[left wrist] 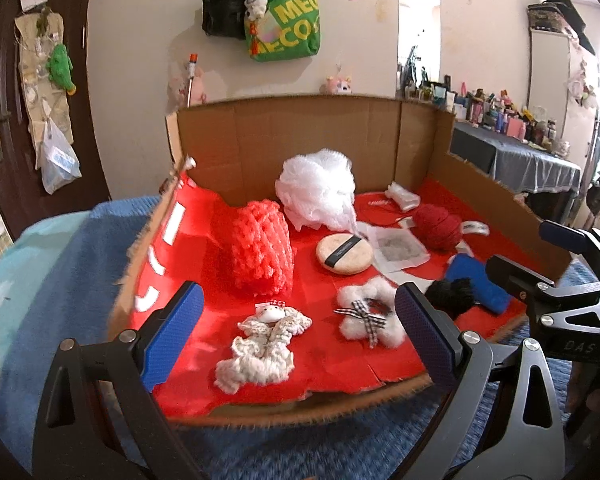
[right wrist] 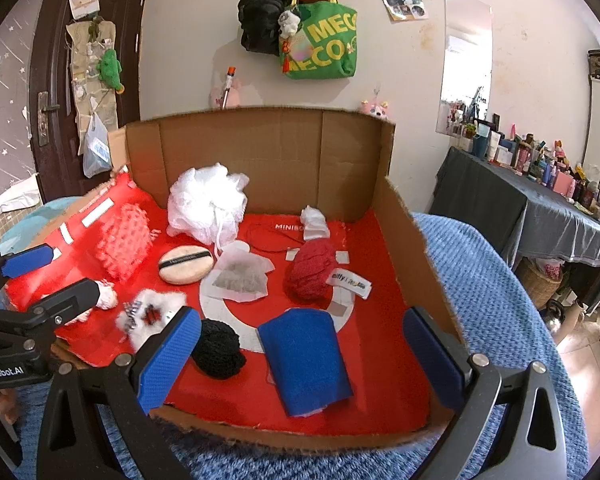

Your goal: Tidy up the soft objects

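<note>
A low cardboard box (left wrist: 300, 136) lined in red holds the soft things. In it lie a white mesh pouf (left wrist: 318, 190), a coral knitted piece (left wrist: 262, 248), a round powder puff (left wrist: 344, 254), a red yarn ball (left wrist: 438, 226), a blue cloth (right wrist: 306, 360), a black yarn ball (right wrist: 218, 348), a white crochet doll (left wrist: 260, 344) and a fluffy white clip with a checked ribbon (left wrist: 370, 316). My left gripper (left wrist: 300, 340) hangs open over the box's front left, above the doll. My right gripper (right wrist: 300, 360) is open over the blue cloth, holding nothing.
The box rests on a blue knitted blanket (right wrist: 480, 280). A paper sachet (right wrist: 240, 278) and a small white packet (right wrist: 314, 220) also lie inside. A cloth-covered table (right wrist: 540, 216) crowded with bottles stands to the right; a dark door (right wrist: 56, 92) is at left, and bags (right wrist: 320, 44) hang on the wall.
</note>
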Tool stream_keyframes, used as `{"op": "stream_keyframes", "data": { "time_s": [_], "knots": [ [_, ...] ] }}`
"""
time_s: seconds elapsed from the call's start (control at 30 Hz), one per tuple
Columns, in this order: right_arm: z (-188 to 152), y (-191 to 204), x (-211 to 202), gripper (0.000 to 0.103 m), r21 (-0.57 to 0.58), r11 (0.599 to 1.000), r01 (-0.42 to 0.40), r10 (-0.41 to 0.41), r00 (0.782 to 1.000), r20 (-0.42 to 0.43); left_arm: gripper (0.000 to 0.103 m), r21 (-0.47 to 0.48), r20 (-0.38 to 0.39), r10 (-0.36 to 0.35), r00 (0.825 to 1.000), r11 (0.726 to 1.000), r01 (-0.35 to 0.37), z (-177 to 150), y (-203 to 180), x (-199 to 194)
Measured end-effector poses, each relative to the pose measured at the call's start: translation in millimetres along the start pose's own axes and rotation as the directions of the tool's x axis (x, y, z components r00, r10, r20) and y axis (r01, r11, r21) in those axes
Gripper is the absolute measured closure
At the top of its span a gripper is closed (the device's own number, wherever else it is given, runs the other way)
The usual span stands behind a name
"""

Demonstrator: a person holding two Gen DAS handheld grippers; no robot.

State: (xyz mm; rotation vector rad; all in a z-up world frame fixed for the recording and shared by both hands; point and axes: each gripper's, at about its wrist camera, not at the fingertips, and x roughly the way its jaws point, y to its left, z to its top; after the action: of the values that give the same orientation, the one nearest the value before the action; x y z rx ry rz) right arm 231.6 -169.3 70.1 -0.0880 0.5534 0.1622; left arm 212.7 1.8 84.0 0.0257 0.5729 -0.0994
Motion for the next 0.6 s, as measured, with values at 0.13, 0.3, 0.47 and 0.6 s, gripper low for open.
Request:
{"op": "stream_keyframes", "data": {
  "time_s": [0.13,0.3,0.47,0.6],
  "knots": [
    [-0.3,1.8,-30.4,0.0,-0.009,1.0,-0.007,0.007,0.999,0.039,0.005,0.003,0.027,0.004,1.0,1.0,-0.004,0.3,-1.4,-29.1],
    [-10.1,4.1,-64.1,0.0,-0.012,1.0,-0.01,0.011,1.0,0.027,0.005,-0.019,0.006,-0.027,1.0,0.999,0.027,-9.6,-2.8,-58.5],
    [-32.6,-2.0,-76.0,0.0,0.022,1.0,-0.017,0.018,0.998,-0.053,0.005,-0.022,-0.056,-0.013,0.998,1.0,0.012,-30.6,-9.1,-69.8],
    [-53.9,-1.1,-70.5,0.0,0.042,0.999,-0.019,0.025,0.989,-0.146,0.005,-0.046,-0.145,-0.012,0.989,0.999,0.006,-51.0,-13.0,-61.2]
  ]
}}
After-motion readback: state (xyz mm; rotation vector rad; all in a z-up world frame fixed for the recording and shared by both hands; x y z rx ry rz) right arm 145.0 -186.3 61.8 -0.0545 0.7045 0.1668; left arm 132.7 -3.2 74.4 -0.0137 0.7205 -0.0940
